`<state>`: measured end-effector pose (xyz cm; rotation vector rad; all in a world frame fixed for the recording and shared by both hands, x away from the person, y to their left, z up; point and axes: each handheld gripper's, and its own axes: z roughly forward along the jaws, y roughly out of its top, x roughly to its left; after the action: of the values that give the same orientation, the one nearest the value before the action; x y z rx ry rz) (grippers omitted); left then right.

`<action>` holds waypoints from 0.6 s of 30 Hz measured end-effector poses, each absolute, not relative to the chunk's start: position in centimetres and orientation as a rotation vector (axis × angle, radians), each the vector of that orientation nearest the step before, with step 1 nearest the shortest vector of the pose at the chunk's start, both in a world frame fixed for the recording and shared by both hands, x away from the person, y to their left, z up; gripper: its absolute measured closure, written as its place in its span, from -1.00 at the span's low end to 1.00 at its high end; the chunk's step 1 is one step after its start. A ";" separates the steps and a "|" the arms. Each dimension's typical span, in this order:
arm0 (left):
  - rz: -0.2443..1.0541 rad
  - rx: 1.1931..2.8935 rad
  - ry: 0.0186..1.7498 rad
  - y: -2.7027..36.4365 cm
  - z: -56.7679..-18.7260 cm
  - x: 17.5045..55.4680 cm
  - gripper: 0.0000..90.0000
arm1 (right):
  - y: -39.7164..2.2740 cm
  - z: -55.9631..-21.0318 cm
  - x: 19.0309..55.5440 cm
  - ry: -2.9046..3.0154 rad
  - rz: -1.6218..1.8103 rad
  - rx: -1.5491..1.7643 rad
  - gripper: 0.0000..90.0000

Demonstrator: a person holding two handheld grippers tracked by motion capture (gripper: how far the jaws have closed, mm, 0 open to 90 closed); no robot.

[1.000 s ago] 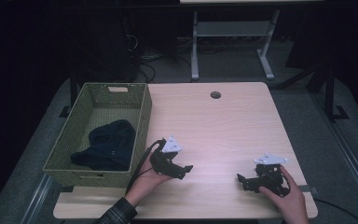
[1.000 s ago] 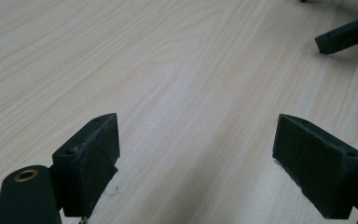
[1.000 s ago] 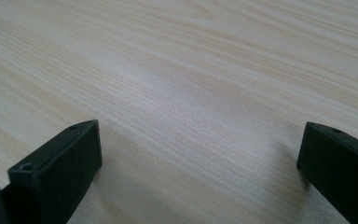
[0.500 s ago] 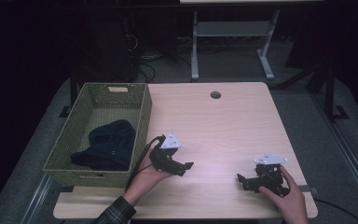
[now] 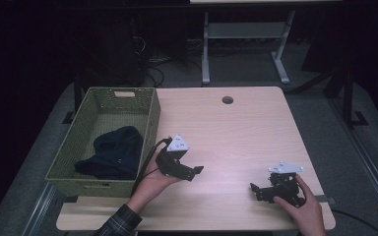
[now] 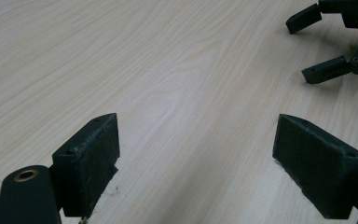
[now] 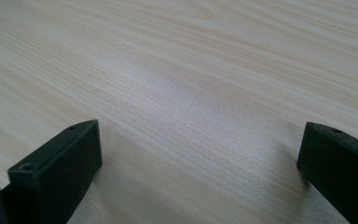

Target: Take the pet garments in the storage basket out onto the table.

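Pale wood table (image 5: 236, 132), bare between two wide-open grippers: left gripper (image 5: 193, 172) at seven o'clock, right gripper (image 5: 255, 189) at five. Dark cloth (image 5: 112, 153) in basket (image 5: 150, 123), nine o'clock.

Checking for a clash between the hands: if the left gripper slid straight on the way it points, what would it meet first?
Probably the right gripper: it lies ahead and to the right of the left gripper, with bare table between. Depth is unclear, so it might pass just beside.
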<state>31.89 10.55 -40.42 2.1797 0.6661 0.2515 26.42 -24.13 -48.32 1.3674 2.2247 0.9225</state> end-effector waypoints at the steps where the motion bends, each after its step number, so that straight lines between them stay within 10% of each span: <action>1: 0.255 2.179 0.666 10.6 -40.3 31.9 -0.68 | -24.1 -48.3 26.4 2.225 0.922 1.368 -1.00; 18: 0.257 2.171 0.634 10.5 -38.5 32.2 -0.68 | -24.1 -48.3 26.4 2.224 0.922 1.367 -1.00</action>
<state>32.23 10.51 -38.54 2.1707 0.6341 0.2575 26.42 -24.13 -48.32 1.3674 2.2244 0.9224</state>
